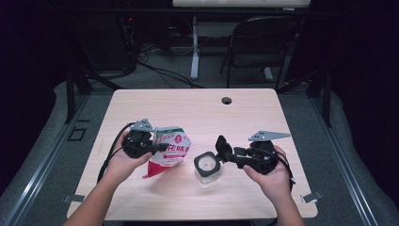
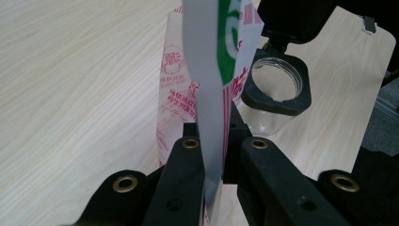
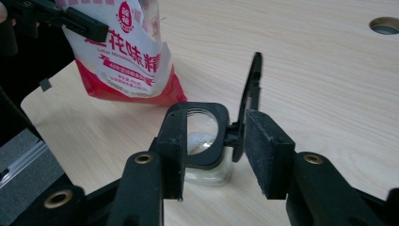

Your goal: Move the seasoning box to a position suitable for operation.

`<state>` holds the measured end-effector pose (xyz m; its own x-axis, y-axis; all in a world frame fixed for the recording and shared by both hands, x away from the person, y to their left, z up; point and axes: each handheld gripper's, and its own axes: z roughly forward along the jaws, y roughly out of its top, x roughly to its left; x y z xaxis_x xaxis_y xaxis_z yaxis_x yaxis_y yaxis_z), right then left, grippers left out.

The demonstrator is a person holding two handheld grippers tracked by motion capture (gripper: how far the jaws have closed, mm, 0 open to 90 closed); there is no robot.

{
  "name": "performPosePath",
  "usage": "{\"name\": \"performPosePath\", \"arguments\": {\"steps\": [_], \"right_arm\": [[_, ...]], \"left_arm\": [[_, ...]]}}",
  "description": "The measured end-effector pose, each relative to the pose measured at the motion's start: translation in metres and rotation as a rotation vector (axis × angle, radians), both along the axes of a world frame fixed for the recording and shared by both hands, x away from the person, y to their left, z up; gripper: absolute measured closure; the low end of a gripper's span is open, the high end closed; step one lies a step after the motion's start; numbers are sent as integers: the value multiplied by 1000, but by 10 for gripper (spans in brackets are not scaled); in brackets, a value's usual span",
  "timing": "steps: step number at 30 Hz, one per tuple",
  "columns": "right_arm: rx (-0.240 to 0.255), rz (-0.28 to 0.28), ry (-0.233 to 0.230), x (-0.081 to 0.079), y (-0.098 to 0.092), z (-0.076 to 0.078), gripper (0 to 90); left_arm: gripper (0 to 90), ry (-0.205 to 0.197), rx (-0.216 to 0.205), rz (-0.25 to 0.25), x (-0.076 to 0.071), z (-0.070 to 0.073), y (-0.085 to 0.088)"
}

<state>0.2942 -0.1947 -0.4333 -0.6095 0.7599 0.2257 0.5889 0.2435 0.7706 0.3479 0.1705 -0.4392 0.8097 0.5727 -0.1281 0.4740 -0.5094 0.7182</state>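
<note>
High view: the left claw [image 1: 162, 147] is clamped on the upper edge of a red-and-white bag [image 1: 169, 151], holding it tilted above the counter [image 1: 188, 108] a little left of the middle, nearer the near edge than the far one; just right of the bag stands a small glass jar [image 1: 207, 165] with a black collar and a hinged black lid [image 1: 220, 145] flipped up; the right claw [image 1: 225, 155] comes in from the right at the lid, its jaws partly apart; the counter is pale wood with a round cable hole [image 1: 227, 100] near its far edge; beyond it lie grey floor, a white desk leg [image 1: 195, 47], a dark chair [image 1: 261, 42] and loose cables, all in a dim room.

Left gripper view: the two black jaws are closed on the bag [image 2: 207, 108], whose folded edge rises straight up between them; the jar [image 2: 276, 92] sits just right of the bag with its mouth uncovered, the raised lid [image 2: 294, 19] above it; bare wood grain spreads to the left.

Right gripper view: the jaws stand at middling width, gripping nothing; the upright lid [image 3: 251, 89] rises just beyond the gap between them, and the jar [image 3: 202, 141] sits partly behind the left jaw; whether a pad touches lid or collar I cannot tell; the bag [image 3: 129, 61] hangs at upper left, pinched by the left claw [image 3: 101, 30]; the cable hole [image 3: 385, 24] shows at the far right corner.
</note>
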Motion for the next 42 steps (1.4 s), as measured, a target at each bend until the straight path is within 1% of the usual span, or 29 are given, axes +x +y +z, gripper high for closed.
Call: {"name": "performPosePath", "arguments": {"steps": [1, 3, 5, 7, 10, 11, 12, 13, 14, 15, 17, 18, 19, 20, 21, 22, 23, 24, 26, 29, 30, 33, 34, 36, 38, 40, 42], "right_arm": [[0, 6, 0, -1, 3, 0, 607], [-11, 25, -3, -3, 8, 1, 613], [-24, 42, -7, -3, 15, 1, 621], [-36, 58, -4, -4, 20, 1, 626], [-38, 98, 3, -4, 31, 0, 629], [-28, 101, 5, -4, 34, -1, 629], [-34, 114, 8, -4, 37, -2, 629], [-41, 128, 14, -3, 44, -4, 631], [-41, 128, 14, -3, 44, -4, 631], [-50, 138, 23, -1, 50, -7, 631], [-48, 153, 31, 2, 58, -11, 632], [-48, 153, 31, 2, 58, -11, 632], [-57, 173, 41, 4, 66, -14, 633], [-58, 181, 44, 5, 68, -15, 632], [-58, 181, 44, 5, 68, -15, 632], [-53, 186, 48, 5, 72, -16, 630], [-54, 213, 52, 6, 79, -17, 616], [-54, 213, 52, 6, 79, -17, 616], [-49, 240, 61, 6, 86, -19, 608], [-43, 262, 73, 6, 95, -23, 605], [-54, 274, 79, 7, 97, -24, 604], [-56, 290, 93, 6, 105, -28, 603], [-61, 301, 97, 6, 107, -28, 602], [-55, 315, 103, 6, 110, -28, 599], [-62, 330, 112, 7, 116, -28, 599], [-63, 332, 114, 8, 118, -28, 599], [-70, 337, 116, 9, 122, -29, 599]], "left_arm": [[900, -3, -4, 0, -3, -2, 1], [900, -20, 13, 7, -10, -6, 3], [900, -27, 12, 8, -17, -12, 5], [900, -32, 0, 15, -22, -17, 7], [900, -35, -23, 27, -29, -27, 12], [900, -34, -23, 25, -31, -30, 12], [900, -31, -27, 25, -33, -32, 13], [900, -28, -34, 23, -36, -37, 13], [900, -28, -34, 23, -36, -37, 13], [900, -20, -41, 24, -38, -39, 14], [900, -6, -59, 26, -39, -45, 17], [900, 5, -75, 28, -39, -48, 17], [900, 17, -96, 18, -40, -50, 19], [900, 12, -102, 16, -41, -51, 18], [900, 10, -99, 9, -43, -51, 18], [900, 7, -92, 11, -44, -52, 17], [900, 8, -91, 3, -45, -52, 15], [900, 7, -85, 0, -46, -52, 14], [900, 5, -84, 2, -47, -53, 12], [900, 14, -84, -1, -47, -54, 12], [900, 18, -85, 2, -47, -54, 12], [900, 17, -85, 10, -47, -54, 12], [900, 19, -90, 6, -47, -54, 12], [900, 20, -90, 7, -47, -54, 12], [900, 20, -90, 6, -47, -54, 12], [899, 19, -90, 5, -47, -54, 12], [899, 27, -92, 4, -47, -54, 13]]}}
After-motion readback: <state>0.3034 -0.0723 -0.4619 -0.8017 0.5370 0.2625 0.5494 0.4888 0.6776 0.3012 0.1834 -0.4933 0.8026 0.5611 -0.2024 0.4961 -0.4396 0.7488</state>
